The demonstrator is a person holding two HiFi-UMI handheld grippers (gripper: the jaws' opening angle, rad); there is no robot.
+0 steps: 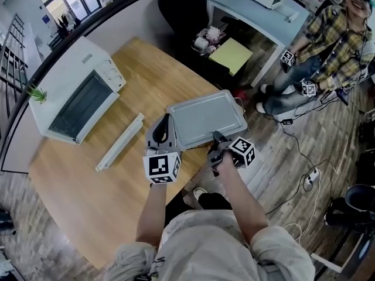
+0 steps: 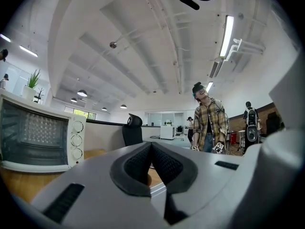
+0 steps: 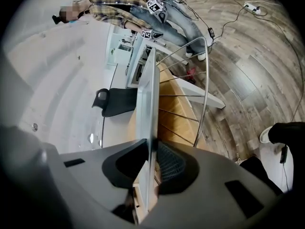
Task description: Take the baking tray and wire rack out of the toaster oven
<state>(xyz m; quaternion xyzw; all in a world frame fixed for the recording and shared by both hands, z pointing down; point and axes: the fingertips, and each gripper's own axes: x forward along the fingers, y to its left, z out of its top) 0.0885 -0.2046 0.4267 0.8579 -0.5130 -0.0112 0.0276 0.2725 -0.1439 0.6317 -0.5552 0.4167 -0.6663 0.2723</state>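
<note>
The toaster oven (image 1: 76,98) stands at the far left of the surface (image 1: 135,69), with a plant (image 1: 36,92) just beside its left end, and a long strip (image 1: 120,142) lies on the surface between the oven and the baking tray (image 1: 205,119). The baking tray sits at the surface's near right edge, partly past it, with the wire rack (image 3: 206,80) beneath it and sticking out on its right. The right gripper (image 1: 215,134) is at the tray's near rim, the rim between its jaws, the left gripper (image 1: 166,119) is just beside the tray's near left corner, and a desk (image 1: 258,16) and a person (image 1: 328,45) are well beyond the surface on the right.
</note>
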